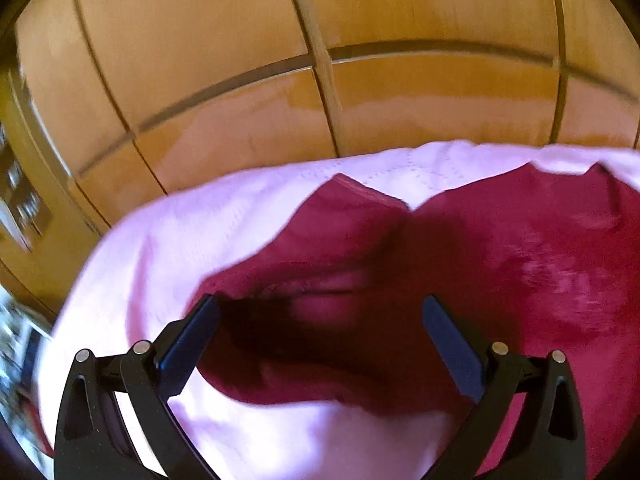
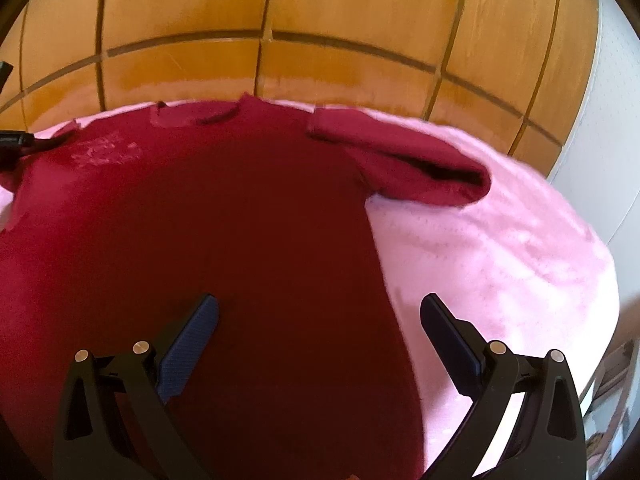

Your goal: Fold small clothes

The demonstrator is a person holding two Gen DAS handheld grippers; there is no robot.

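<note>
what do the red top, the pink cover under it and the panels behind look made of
Red top: soft matte knit, probably cotton jersey; it drapes and creases. Pink cover: plush, fleece-like fabric with a fuzzy nap, faint stitched dots. Panels: wood or wood veneer, orange-brown with a slight sheen.

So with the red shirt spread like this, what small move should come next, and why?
Probably close the open right gripper on the red shirt side edge beside the pink blanket: both grippers are open and empty, and the sleeve lies unfolded.
</note>
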